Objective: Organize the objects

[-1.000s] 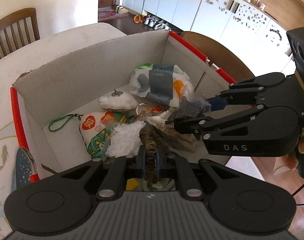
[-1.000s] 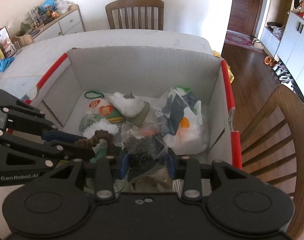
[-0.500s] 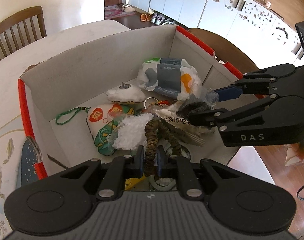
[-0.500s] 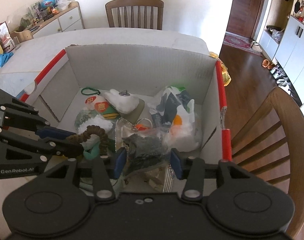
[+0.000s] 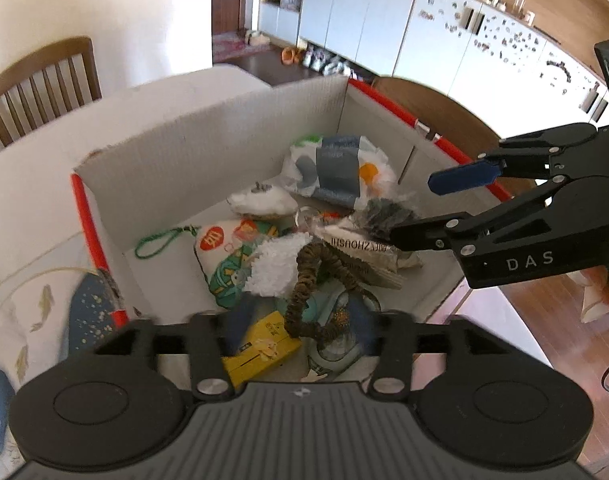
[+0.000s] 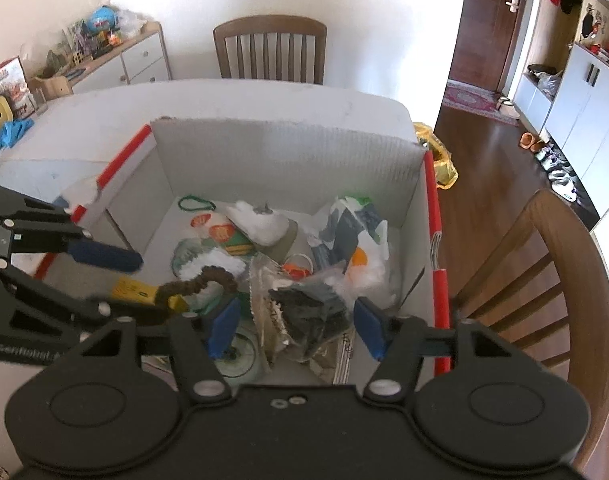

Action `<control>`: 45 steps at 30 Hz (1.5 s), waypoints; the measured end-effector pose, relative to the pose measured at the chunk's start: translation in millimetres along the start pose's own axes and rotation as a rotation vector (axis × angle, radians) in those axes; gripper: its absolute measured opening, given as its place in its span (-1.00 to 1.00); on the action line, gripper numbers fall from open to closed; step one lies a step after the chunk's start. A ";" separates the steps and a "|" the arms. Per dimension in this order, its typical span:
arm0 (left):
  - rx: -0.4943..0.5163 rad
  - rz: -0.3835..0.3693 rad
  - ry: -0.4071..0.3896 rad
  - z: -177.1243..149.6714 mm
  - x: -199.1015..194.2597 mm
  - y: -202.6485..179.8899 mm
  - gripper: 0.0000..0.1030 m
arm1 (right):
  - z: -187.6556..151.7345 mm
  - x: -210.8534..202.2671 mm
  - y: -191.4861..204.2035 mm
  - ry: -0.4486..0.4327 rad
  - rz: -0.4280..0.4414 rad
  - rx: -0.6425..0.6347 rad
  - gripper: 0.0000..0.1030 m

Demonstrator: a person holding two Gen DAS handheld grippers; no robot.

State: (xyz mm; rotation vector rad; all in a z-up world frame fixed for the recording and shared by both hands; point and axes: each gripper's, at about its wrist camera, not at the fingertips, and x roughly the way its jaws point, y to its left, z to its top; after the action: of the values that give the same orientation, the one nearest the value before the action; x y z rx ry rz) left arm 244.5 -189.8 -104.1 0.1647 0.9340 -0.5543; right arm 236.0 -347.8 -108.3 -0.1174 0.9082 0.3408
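A white cardboard box (image 5: 208,148) with red edges holds several items. In the left wrist view my left gripper (image 5: 294,320) is open above the box's near side, and a brown braided loop (image 5: 304,284) lies between its fingers, resting on the pile. In the right wrist view my right gripper (image 6: 296,326) is open over a clear bag of dark stuff (image 6: 308,312), which lies in the box (image 6: 288,148). The loop also shows there (image 6: 196,284). Each gripper appears in the other's view: the right one (image 5: 420,208) and the left one (image 6: 116,280).
In the box lie a white plush piece (image 5: 262,202), a printed pouch with a green cord (image 5: 224,256), a white-and-grey plastic bag (image 5: 336,172), a yellow carton (image 5: 260,344). Wooden chairs stand behind (image 6: 270,48) and right (image 6: 544,280) of the table.
Both grippers have opened. The left one let go of the brown loop and the right one let go of the clear bag; both items now lie in the box. Both grippers drew back.
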 end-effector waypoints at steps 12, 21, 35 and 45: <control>0.007 0.037 -0.130 -7.4 -54.0 5.3 0.45 | -3.7 -46.7 30.0 -0.124 -0.008 0.078 0.52; 0.018 0.061 -0.230 -17.0 -95.0 13.5 0.62 | -10.1 -84.0 58.3 -0.239 -0.024 0.126 0.68; -0.004 0.066 -0.315 -32.4 -139.4 30.7 0.98 | -26.1 -116.6 109.7 -0.354 -0.085 0.161 0.98; -0.025 0.082 -0.330 -47.4 -155.7 39.6 0.98 | -42.2 -127.7 134.6 -0.384 -0.129 0.207 0.98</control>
State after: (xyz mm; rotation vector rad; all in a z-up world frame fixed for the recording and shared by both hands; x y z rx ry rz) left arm 158.3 -79.6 -11.9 0.0852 0.6103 -0.4767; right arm 86.5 -262.2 -27.5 0.0787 0.5478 0.1398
